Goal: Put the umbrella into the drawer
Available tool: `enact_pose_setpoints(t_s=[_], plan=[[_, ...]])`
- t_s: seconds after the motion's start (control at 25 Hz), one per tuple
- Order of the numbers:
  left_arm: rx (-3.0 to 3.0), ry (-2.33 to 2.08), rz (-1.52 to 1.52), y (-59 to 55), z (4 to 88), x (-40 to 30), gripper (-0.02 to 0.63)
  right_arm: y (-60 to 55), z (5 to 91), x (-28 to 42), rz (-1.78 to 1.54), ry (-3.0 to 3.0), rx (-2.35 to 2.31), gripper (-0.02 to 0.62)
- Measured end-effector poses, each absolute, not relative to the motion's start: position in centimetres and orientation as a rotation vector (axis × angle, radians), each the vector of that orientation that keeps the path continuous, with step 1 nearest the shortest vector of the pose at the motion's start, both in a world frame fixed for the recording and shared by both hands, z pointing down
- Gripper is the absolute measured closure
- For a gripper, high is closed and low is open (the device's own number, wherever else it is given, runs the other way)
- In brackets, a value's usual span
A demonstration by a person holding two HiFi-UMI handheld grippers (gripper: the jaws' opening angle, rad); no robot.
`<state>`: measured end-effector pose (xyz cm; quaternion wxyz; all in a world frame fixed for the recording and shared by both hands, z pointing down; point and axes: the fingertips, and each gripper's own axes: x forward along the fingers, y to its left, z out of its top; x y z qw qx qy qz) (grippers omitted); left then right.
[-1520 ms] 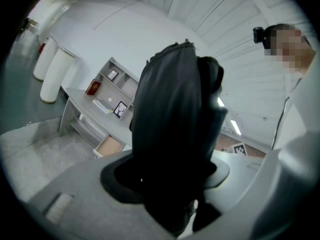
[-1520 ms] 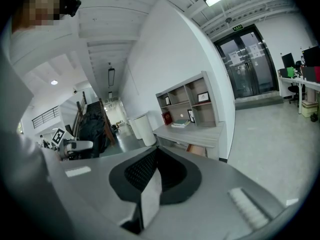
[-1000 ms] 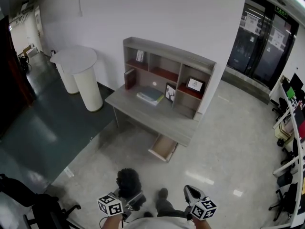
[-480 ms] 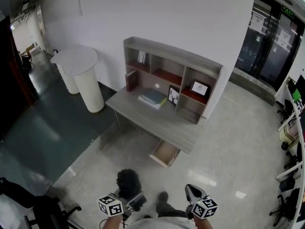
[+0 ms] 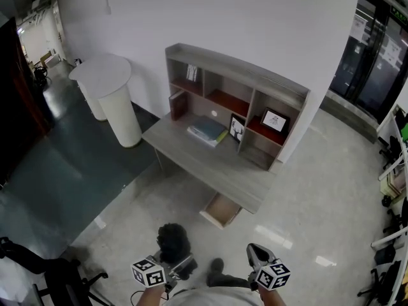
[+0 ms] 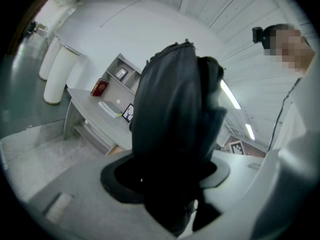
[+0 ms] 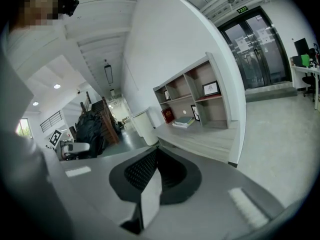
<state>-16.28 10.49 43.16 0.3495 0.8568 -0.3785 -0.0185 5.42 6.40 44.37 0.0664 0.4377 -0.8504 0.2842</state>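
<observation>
A folded black umbrella [image 5: 172,240] stands up between the jaws of my left gripper [image 5: 180,264], which is shut on it at the bottom of the head view. In the left gripper view the umbrella [image 6: 175,119] fills the middle and hides most of the desk behind it. My right gripper [image 5: 257,256] is beside it, jaws together with nothing between them; in the right gripper view the right gripper [image 7: 150,181] shows its pads meeting. The open wooden drawer [image 5: 220,210] hangs out under the grey desk [image 5: 191,150], well ahead of both grippers.
A shelf unit [image 5: 236,97] with books and framed pictures stands on the desk against the white wall. Two white round pedestals [image 5: 108,94] stand to the left. A dark office chair [image 5: 44,269] is at the lower left, and glass doors [image 5: 376,50] are at the right.
The desk and drawer have drifted lower and nearer in the head view as both grippers travel toward them. The umbrella stays held the same way.
</observation>
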Motion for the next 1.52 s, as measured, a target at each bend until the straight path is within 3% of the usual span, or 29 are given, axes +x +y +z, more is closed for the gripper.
enact_pose_setpoints(t_s=[0.68,1.52], plan=[[2.196,-1.001,-0.007,-0.5,44.6,-10.5,0.341,-5.0,46.4,10.7,0.870,-2.558,1.240,0.589],[2.149,-0.957,0.081,-4.4,47.7,-7.8,0.341,-8.4,49.8,13.1,0.952,-2.494,1.253,0.589]])
